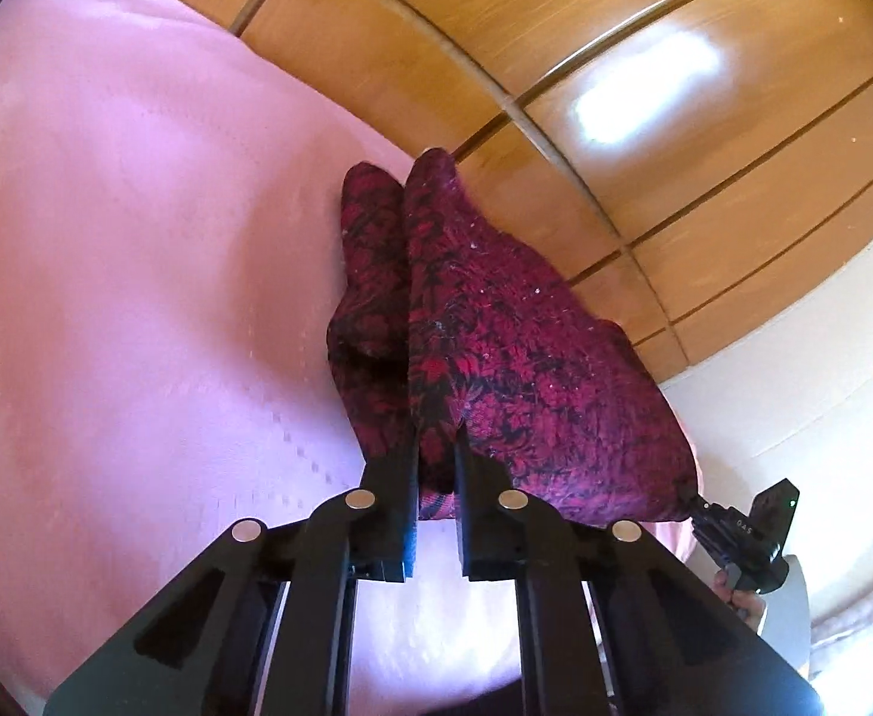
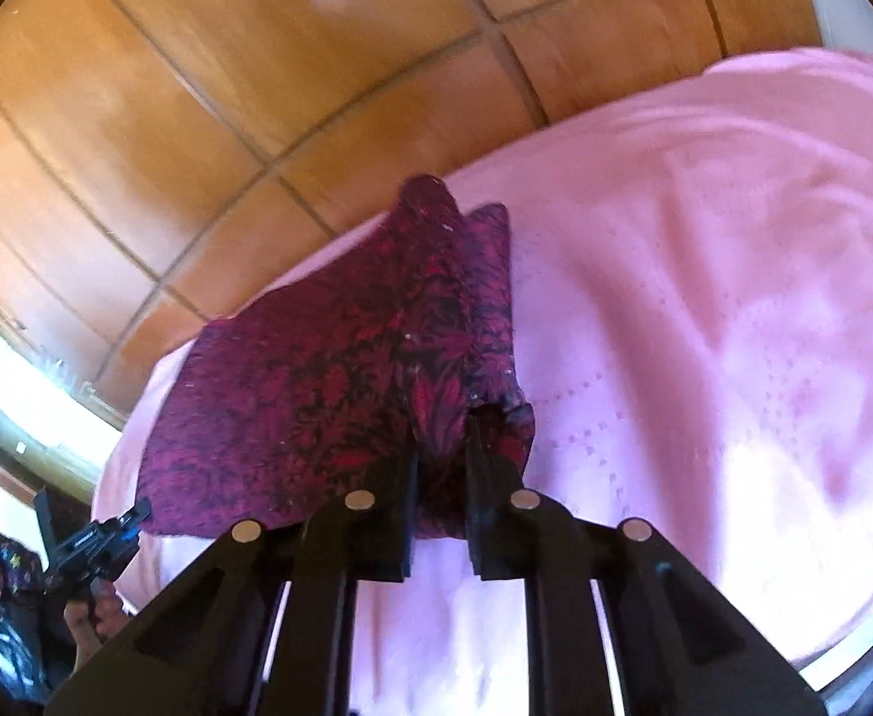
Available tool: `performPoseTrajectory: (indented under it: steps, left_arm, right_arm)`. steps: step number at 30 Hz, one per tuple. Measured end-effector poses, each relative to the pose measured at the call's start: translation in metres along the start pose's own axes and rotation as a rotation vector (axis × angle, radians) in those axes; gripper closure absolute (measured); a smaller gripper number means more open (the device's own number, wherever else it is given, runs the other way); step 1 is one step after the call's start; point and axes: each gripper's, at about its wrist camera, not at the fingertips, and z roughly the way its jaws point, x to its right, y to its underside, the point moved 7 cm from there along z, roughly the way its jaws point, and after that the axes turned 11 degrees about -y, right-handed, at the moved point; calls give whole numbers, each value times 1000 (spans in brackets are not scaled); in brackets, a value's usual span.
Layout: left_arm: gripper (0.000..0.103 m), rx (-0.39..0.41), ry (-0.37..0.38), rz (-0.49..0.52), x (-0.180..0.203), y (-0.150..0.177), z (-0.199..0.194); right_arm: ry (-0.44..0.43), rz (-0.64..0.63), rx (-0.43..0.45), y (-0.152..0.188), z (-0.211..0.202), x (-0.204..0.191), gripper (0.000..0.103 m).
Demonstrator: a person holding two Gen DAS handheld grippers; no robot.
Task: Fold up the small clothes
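Both grippers were pinching the same garment. I had the left gripper (image 1: 436, 453) closed on the near hem of the dark red patterned cloth (image 1: 496, 322), fabric bunched between its fingers. The right gripper (image 2: 442, 447) was likewise clamped on a gathered edge of that cloth (image 2: 341, 370). In the left wrist view the right gripper appeared at 4 o'clock, gripping the cloth's corner. The cloth hung lifted between the two grips, its far end at 12 o'clock trailing toward the pink bedspread (image 1: 138, 274), with the wooden wardrobe (image 1: 615, 59) beyond. I judged the fold as only begun: the garment was raised and partly doubled, not laid flat. Laying down, creasing and final folding remained.
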Motion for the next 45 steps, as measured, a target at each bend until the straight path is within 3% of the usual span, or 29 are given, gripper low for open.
performPoseTrajectory:
  steps: [2, 4, 5, 7, 10, 11, 12, 14, 18, 23, 24, 25, 26, 30, 33, 37, 42, 44, 45]
  left_arm:
    - [94, -34, -5, -1, -1, 7, -4]
    - [92, -86, -79, 4, -9, 15, 0]
    - [92, -73, -116, 33, -11, 17, -1]
    - [89, -50, -94, 7, -12, 11, -2]
    - [68, 24, -93, -24, -12, -9, -17]
    - [65, 48, -90, -32, -12, -17, -20]
    - [64, 48, -78, -43, -12, -23, -20]
    - [64, 49, -58, -73, -12, -44, -16]
    - [64, 26, -28, -62, 5, -78, 6]
    - [64, -47, -52, -20, 25, -101, 45]
    - [71, -82, -57, -1, 30, -102, 55]
    - [99, -81, -84, 21, 32, -104, 61]
    - [101, -63, -149, 49, 30, -107, 64]
    - [101, -12, -230, 19, 10, -108, 52]
    - [101, -40, -306, 36, -4, -91, 65]
    - [99, -26, -373, 66, 0, -92, 62]
    - [97, 127, -429, 186, 47, -104, 29]
    - [74, 190, -458, 269, 69, -103, 22]
    - [52, 199, -459, 289, 77, -102, 20]
  right_arm:
    - [8, 7, -27, 10, -4, 3, 92]
    - [24, 30, -51, 14, 3, 15, 92]
    - [44, 35, -67, 19, 7, 21, 92]
    - [48, 43, -75, 20, 13, 26, 91]
    - [100, -25, -49, 8, 11, 15, 80]
    - [111, -51, -25, 0, 8, 7, 75]
    - [123, -73, -6, -3, 6, 0, 61]
    - [127, -129, 27, -13, 4, -19, 52]
    - [98, -192, 8, -22, 27, -47, 37]
    - [124, -213, -38, -31, 67, -56, 33]
    - [134, -208, -45, -32, 75, -54, 33]
    - [136, -203, -47, -33, 81, -52, 33]
    - [134, -199, -52, -34, 86, -51, 33]
    - [136, -180, -72, -37, 103, -41, 35]
    - [146, -163, -99, -31, 124, -27, 35]
    - [183, -225, -75, -26, 132, -27, 34]
    - [171, -224, -62, -25, 132, -26, 34]
    - [167, -215, -55, -25, 130, -25, 33]
    - [171, -212, -54, -26, 130, -25, 33]
